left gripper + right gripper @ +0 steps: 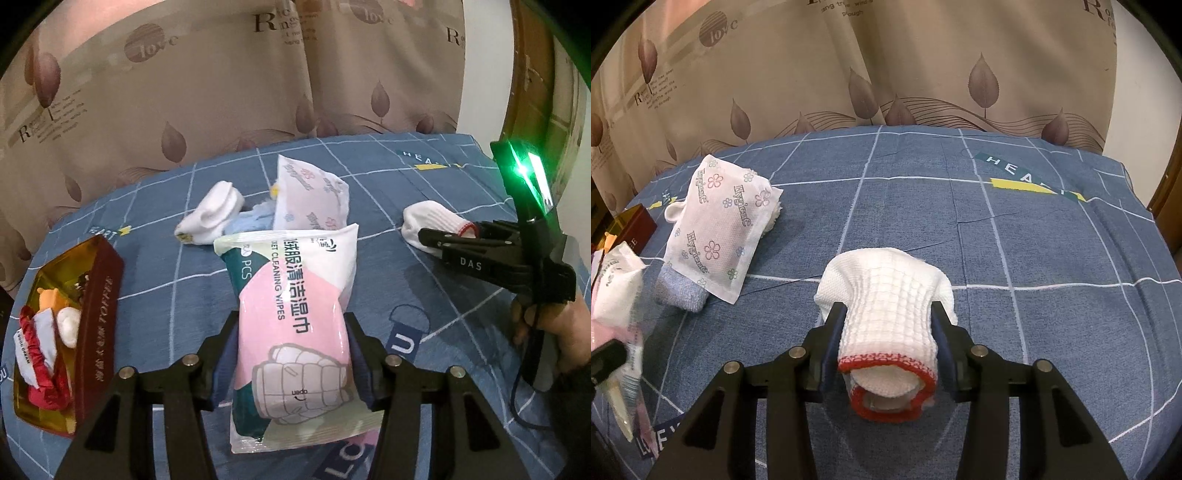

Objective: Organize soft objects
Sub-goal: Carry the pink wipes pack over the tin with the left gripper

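My left gripper is shut on a pink, white and green pack of cleaning wipes, its pads pressing both sides, and the pack hangs a little above the blue checked bedsheet. In the right wrist view the same pack shows blurred at the left edge. My right gripper is shut on a white knitted glove with a red cuff, which rests on the sheet. From the left wrist view that glove lies at the right, with the right gripper on its cuff and a hand behind it.
A red and gold box at the left holds several soft items. Rolled white socks, a flower-printed white pouch and a light blue cloth lie mid-bed. A leaf-patterned curtain hangs behind.
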Motion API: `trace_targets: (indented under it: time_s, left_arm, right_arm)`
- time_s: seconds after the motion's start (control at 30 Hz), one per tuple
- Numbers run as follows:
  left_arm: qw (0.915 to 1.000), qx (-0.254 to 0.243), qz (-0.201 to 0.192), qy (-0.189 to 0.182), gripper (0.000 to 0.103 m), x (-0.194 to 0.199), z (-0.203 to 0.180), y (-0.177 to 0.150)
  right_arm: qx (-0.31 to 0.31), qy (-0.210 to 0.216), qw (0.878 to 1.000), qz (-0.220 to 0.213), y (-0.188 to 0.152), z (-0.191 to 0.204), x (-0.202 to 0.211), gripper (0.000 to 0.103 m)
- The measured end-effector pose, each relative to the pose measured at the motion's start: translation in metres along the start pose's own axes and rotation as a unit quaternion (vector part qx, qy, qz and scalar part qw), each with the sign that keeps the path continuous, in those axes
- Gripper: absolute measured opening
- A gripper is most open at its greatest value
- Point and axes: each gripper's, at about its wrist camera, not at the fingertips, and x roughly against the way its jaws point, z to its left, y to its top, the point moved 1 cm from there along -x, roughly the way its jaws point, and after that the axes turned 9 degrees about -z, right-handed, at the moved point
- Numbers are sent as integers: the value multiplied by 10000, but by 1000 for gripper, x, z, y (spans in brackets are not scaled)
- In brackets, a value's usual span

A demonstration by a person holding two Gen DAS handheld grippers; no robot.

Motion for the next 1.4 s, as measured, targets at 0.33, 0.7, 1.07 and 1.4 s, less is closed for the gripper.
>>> trace_targets:
  time_s: [0.33, 0.7, 1.07, 1.4]
  left_arm:
    - [9993, 79, -183, 321, 54, 17, 31, 6]
    - [9956, 399, -226, 815, 54, 31, 87, 11]
    - [9844, 701, -309, 1582, 54, 52, 165, 18]
    - [9694, 1069, -191, 2202, 54, 63, 231, 13]
  right_arm:
    - [5, -4, 10000, -1, 0, 0, 0, 44]
    - [11, -7, 10000, 0, 0, 0, 0, 44]
    - [49, -11, 10000, 15, 0, 2, 0, 47]
    - [55, -11, 10000, 19, 0, 2, 0, 47]
